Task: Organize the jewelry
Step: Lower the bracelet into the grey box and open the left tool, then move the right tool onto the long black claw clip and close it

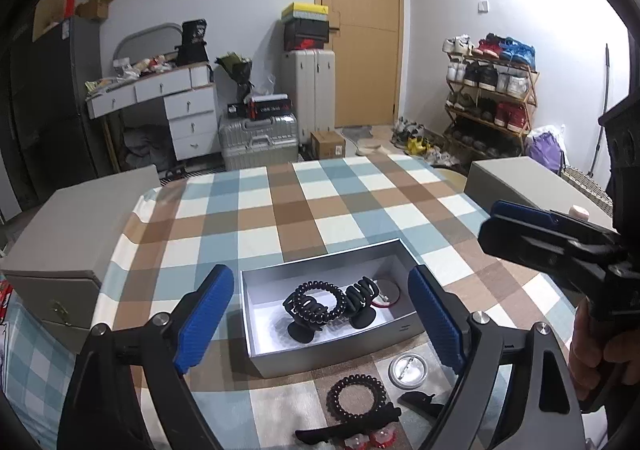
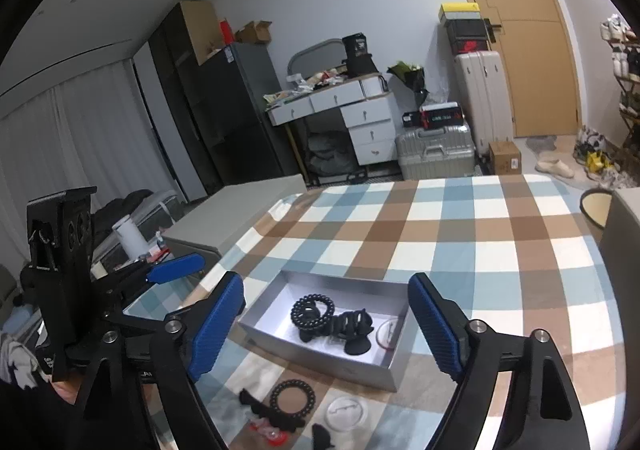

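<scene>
Left wrist view: the left gripper (image 1: pixel 320 310) stands wide open, holding nothing. Just ahead between its ribbed blue pads lies the grey cardboard box (image 1: pixel 280 354), long axis running across the jaws, holding a black coiled hair tie (image 1: pixel 320 300) and black claw clips (image 1: pixel 362 300). A beaded ring (image 1: pixel 356 396) lies nearer, on the checked tablecloth (image 1: pixel 300 210).

Right wrist view: the right gripper (image 2: pixel 326 324) is also wide open and empty; the box sits ahead, angled rightward. A wooden door (image 2: pixel 532 50) stands beyond

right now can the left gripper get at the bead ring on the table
Probably yes: the left gripper is open and empty, and the bead ring lies bare on the cloth just in front of the box, nothing over it.
</scene>
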